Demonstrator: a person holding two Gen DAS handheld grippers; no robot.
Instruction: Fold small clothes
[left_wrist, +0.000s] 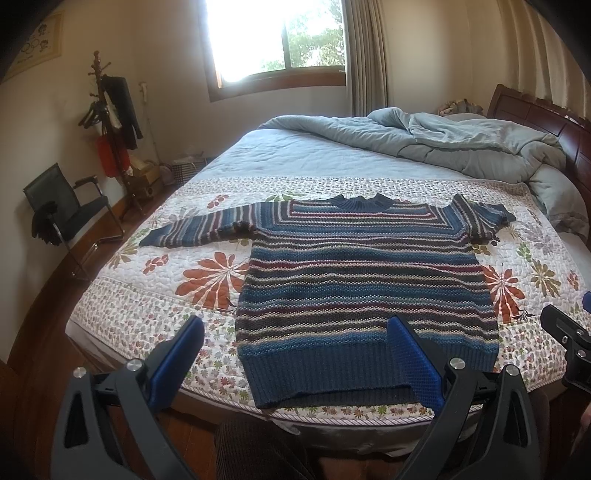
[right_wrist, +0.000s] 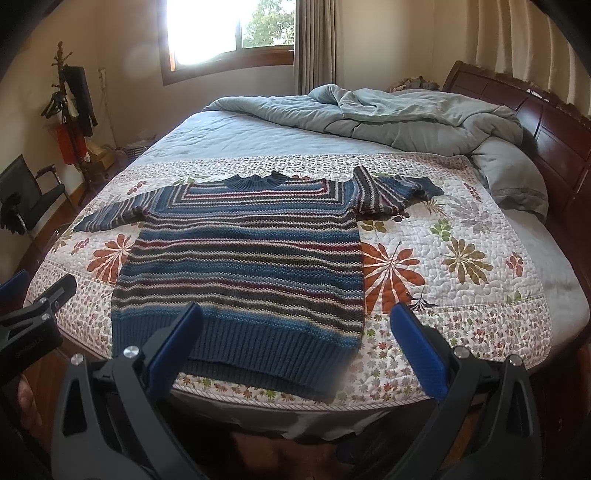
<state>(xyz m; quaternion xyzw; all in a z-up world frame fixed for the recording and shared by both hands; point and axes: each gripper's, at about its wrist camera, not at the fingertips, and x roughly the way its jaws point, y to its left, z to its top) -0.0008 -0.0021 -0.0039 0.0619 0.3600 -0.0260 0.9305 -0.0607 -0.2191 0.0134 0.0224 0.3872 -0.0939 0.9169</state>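
Daylight pours in through the far window (left_wrist: 277, 37), which blows out to white glare on its left pane and spreads a pale haze across the far wall in the right wrist view. The bed (left_wrist: 166, 306) is evenly, softly lit. Fisheye bending curves the edges, corners darken to black, and near parts blur slightly.
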